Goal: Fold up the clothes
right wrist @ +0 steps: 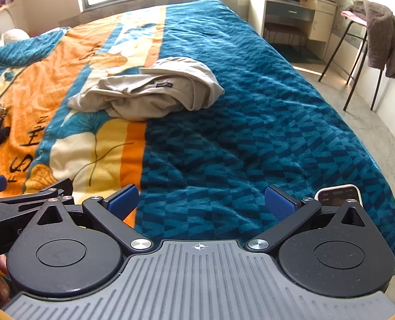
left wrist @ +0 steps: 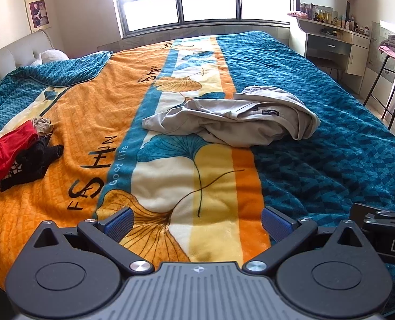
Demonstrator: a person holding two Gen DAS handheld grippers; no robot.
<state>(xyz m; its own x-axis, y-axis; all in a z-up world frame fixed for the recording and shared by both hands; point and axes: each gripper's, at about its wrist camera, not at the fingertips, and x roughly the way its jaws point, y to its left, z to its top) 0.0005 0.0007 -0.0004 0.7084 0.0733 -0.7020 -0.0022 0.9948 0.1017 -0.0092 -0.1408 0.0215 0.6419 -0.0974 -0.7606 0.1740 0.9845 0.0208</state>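
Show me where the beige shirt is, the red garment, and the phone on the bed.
beige shirt (left wrist: 232, 122): left wrist view, middle of the crumpled fabric.
red garment (left wrist: 9, 149): left wrist view, centre of the red cloth on the pile.
phone (right wrist: 336, 194): right wrist view, lit screen at the bed's edge.

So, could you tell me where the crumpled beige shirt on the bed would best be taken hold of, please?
Probably at the flat flap of the beige shirt that trails toward the orange side. It lies thin and single on the blanket, unlike the bunched, rounded hump at the other end. The open left gripper could come in low from the near side.
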